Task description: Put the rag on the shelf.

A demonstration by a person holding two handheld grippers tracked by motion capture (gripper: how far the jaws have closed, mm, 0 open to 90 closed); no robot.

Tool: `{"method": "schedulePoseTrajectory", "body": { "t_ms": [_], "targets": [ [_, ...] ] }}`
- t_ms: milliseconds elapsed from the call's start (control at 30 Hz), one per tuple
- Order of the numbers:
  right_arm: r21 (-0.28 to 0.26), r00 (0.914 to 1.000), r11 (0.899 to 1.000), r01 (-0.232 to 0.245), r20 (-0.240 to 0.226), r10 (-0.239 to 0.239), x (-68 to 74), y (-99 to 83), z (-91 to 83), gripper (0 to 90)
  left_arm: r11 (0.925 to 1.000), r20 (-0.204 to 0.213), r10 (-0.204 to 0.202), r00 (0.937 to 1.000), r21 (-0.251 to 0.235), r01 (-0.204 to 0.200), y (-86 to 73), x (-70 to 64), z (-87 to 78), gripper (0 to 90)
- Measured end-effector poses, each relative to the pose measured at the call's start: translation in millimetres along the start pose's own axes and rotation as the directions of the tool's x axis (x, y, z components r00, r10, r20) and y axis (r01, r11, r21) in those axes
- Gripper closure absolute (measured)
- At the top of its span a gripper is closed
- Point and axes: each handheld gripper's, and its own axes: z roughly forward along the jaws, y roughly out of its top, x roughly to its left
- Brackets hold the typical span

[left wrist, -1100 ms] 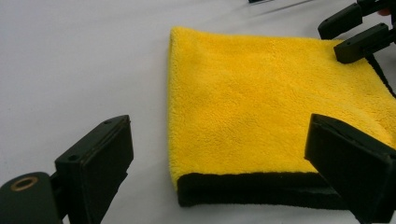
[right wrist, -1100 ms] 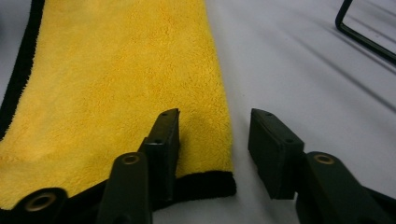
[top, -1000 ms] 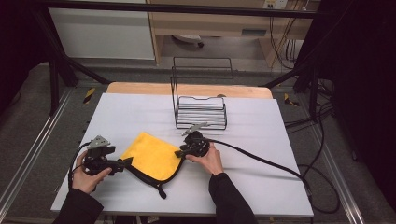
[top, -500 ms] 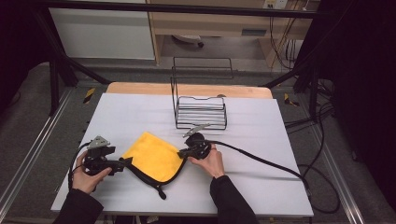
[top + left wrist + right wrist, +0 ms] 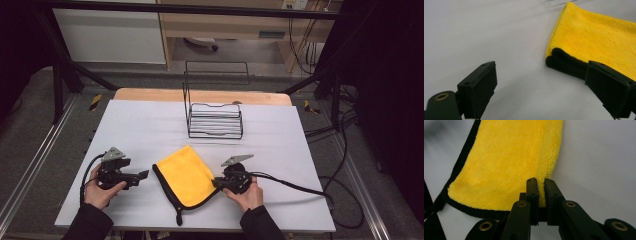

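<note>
On a white table [image 5: 150, 125], right claw [image 5: 216, 183] pinches yellow cloth [image 5: 187, 175]; left claw [image 5: 144, 174] spread.

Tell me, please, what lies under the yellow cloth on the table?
The yellow cloth is folded, and its own black lower layer shows along the edges. It rests on the white table. Whether something is hidden between or below the layers cannot be seen.

Black tongs [image 5: 216, 183] — brass screws, dark sleeves [image 5: 89, 224].

Folded yellow cloth [image 5: 186, 174] between left hand-held gripper [image 5: 144, 174], right hand-held gripper [image 5: 216, 183], wire rack [image 5: 215, 120] behind
</note>
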Motion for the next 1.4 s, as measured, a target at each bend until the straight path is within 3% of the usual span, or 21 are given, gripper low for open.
{"method": "schedulePoseTrajectory", "body": {
  "t_ms": [133,267,367,400,467,533,633,733,900,967,1133,1233,1267,1400],
  "targets": [
    [-0.004,0.9999,1.0,-0.011,0.012,0.011,6.0,-14.0,-5.3,83.1,1.0,0.011,0.002,0.9999,-0.006,-0.002,3.0,-10.1,6.9,15.3],
    [-0.014,0.9999,1.0,-0.007,0.013,0.007,5.3,-16.6,-4.5,80.7,0.9997,0.031,-0.018,0.9994,-0.016,0.018,8.3,-18.7,16.1,20.5],
    [-0.027,0.9996,0.999,0.024,0.015,-0.023,0.0,-14.2,-7.3,65.0,0.9996,0.012,-0.026,0.9996,-0.012,0.026,12.7,-22.5,23.8,28.4],
    [-0.027,0.9996,0.999,0.024,0.015,-0.023,0.0,-14.2,-7.3,65.0,0.9995,0.007,-0.031,0.9995,-0.008,0.031,13.7,-22.7,26.7,28.4],
    [-0.075,0.9977,0.995,0.063,0.028,-0.061,-6.1,-6.5,-13.2,53.4,0.9992,-0.003,-0.04,0.9992,0.007,0.04,15.5,-22.1,32.6,35.6],
    [-0.094,0.9973,0.993,0.071,0.027,-0.068,-8.7,-2.9,-14.4,51.3,0.9985,-0.009,-0.049,0.9987,0.021,0.05,17.3,-21.2,37.7,38.1],
    [-0.144,0.9971,0.987,0.076,0.014,-0.075,-18.2,8.6,-13.7,41.4,0.9966,0.006,-0.076,0.9971,0.032,0.076,20.1,-19.7,42.5,46.1],
    [-0.171,0.9966,0.982,0.082,0.018,-0.08,-28.3,26.3,-4.8,35.4,0.9958,0.013,-0.079,0.9968,0.047,0.078,21.2,-20.9,47.3,53.2],
    [-0.183,0.996,0.979,0.088,0.003,-0.089,-32.5,47.1,12.9,33.6,0.9939,0.023,-0.077,0.9968,0.08,0.075,18.4,-24.9,53.3,58.8],
    [-0.17,0.9957,0.981,0.091,-0.002,-0.093,-33.8,63.0,30.0,33.7,0.9937,0.023,-0.077,0.9968,0.083,0.074,17.5,-25.7,54.0,61.9],
    [-0.13,0.9957,0.987,0.092,0.004,-0.092,-38.6,83.3,58.7,39.4,0.9917,0.028,-0.087,0.9958,0.097,0.084,16.8,-24.1,55.9,63.1],
    [-0.123,0.9958,0.988,0.091,0.003,-0.091,-40.4,87.2,68.5,41.7,0.9905,0.037,-0.099,0.9944,0.099,0.095,15.9,-22.8,57.5,63.3],
    [-0.096,0.9956,0.991,0.094,0.007,-0.094,-40.8,89.1,76.4,42.8,0.991,0.036,-0.095,0.9948,0.098,0.092,15.8,-22.9,57.6,63.6],
    [-0.082,0.9952,0.992,0.098,0.007,-0.098,-43.9,88.1,84.5,46.2,0.9925,0.023,-0.077,0.9968,0.097,0.074,15.9,-25.7,58.4,64.1]
  ]
}}
